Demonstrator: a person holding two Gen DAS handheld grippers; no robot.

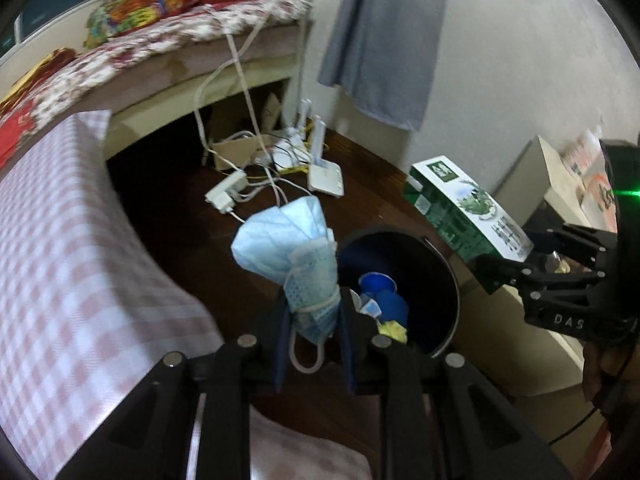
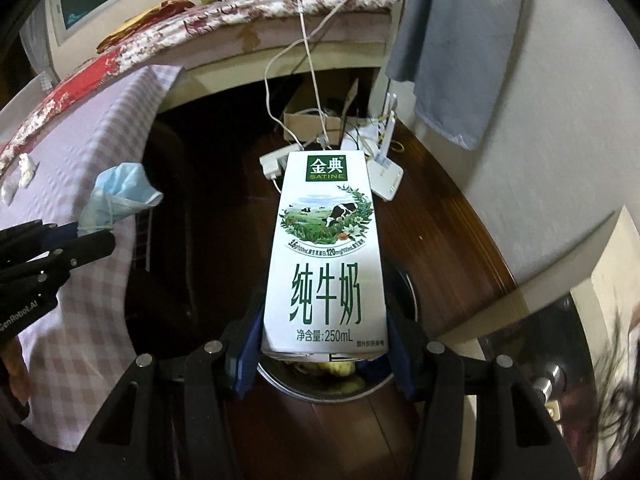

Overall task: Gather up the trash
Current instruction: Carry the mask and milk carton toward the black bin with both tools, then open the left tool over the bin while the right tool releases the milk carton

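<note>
My left gripper (image 1: 313,316) is shut on a crumpled blue face mask (image 1: 288,240) and holds it just left of a round black trash bin (image 1: 448,264) on the dark wood floor. The bin holds blue cups and yellow scraps. My right gripper (image 2: 324,344) is shut on a white and green milk carton (image 2: 326,256), held flat above the bin's rim (image 2: 320,394). The carton (image 1: 464,208) and right gripper (image 1: 516,256) show at the right of the left wrist view. The mask (image 2: 120,192) and left gripper (image 2: 86,240) show at the left of the right wrist view.
A table with a pink checked cloth (image 1: 60,260) stands to the left. A bed (image 1: 180,40) with a floral cover lies behind. Power strips, white cables and a router (image 1: 326,178) lie on the floor beyond the bin. A grey cloth (image 1: 384,40) hangs on the wall.
</note>
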